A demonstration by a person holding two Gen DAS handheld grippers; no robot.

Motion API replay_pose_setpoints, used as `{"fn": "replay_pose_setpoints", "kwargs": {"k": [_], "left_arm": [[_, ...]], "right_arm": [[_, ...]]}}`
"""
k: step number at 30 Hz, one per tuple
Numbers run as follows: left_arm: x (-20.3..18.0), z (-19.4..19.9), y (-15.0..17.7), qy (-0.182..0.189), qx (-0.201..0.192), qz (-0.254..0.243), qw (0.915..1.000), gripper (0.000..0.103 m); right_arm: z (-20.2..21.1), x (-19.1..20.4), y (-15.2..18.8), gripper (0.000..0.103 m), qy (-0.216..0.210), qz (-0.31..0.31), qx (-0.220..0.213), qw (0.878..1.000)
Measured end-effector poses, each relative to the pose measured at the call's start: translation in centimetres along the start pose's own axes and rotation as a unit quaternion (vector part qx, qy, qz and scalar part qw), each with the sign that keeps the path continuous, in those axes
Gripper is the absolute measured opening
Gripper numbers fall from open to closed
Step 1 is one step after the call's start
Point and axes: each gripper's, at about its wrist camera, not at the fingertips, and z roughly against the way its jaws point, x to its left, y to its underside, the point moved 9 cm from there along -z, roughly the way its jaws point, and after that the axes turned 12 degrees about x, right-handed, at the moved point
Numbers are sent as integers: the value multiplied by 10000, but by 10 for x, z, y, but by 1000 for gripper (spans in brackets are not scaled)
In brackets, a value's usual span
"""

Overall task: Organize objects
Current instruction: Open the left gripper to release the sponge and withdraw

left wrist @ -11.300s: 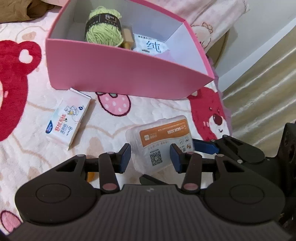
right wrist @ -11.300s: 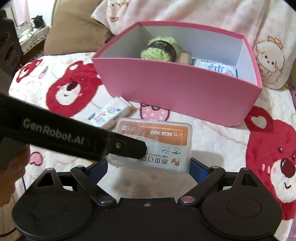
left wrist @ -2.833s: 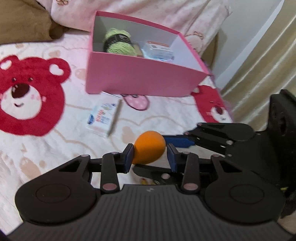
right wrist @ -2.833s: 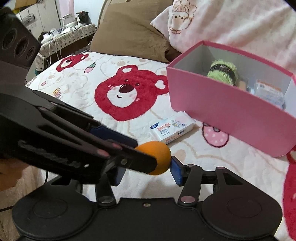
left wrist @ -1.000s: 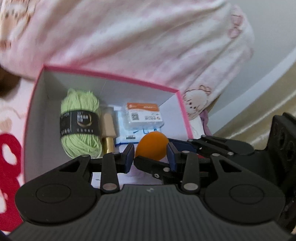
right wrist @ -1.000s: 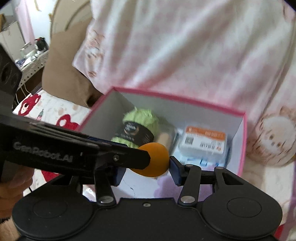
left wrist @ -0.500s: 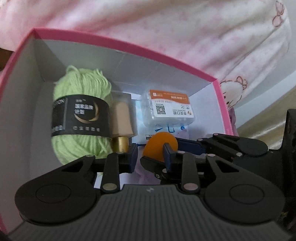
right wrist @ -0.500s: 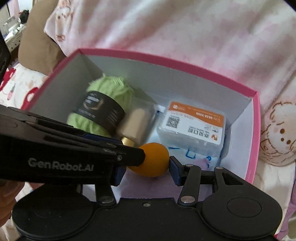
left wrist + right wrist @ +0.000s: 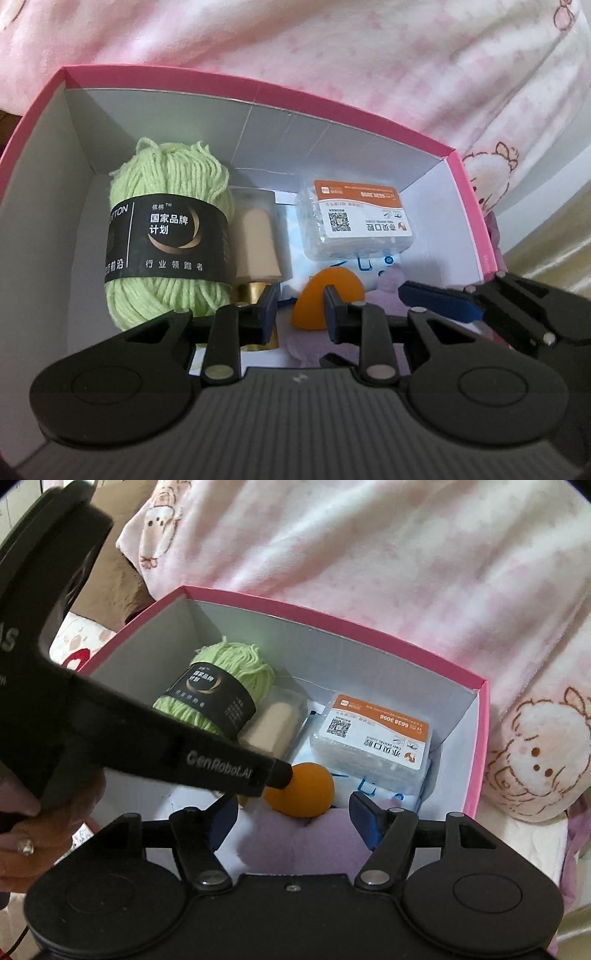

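A pale pink plush blanket (image 9: 369,572) printed with small cartoon animals fills the far side. At far left lies a brown cushion (image 9: 110,590); at right, beige curtain folds (image 9: 554,258). The light is soft and even.

A: The pink box (image 9: 255,90) ahead of the gripper looks like matt cardboard; the green yarn (image 9: 168,236) is fuzzy with a glossy paper band.

B: The orange sponge (image 9: 301,790) looks soft and matt, the case (image 9: 373,744) clear plastic, the blanket (image 9: 369,554) fleecy.
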Motion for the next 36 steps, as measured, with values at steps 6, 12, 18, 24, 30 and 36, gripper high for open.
{"fn": "replay_pose_setpoints", "kwargs": {"k": [6,12,18,24,30,36], "left_arm": [[1,17,2,50,-41,-25,10000,32],[-6,49,12,-27,64,-231,9997,42],[-15,89,29,-215,210,-431,9986,44],[-24,128,47,-443,91,-821,9956,52],[-31,163,67,-577,28,-1195,9912,56],[-26,201,91,-457,40,-1373,9895,58]], "right_arm": [[13,0,7,71,-80,-223,-252,9994],[40,5,13,71,-139,-430,-504,9977],[80,15,29,71,-166,-458,-705,9963],[121,36,37,72,-213,-330,-905,9951],[153,56,47,72,-144,-225,-882,9957],[185,90,58,72,-235,-110,-868,9959]]}}
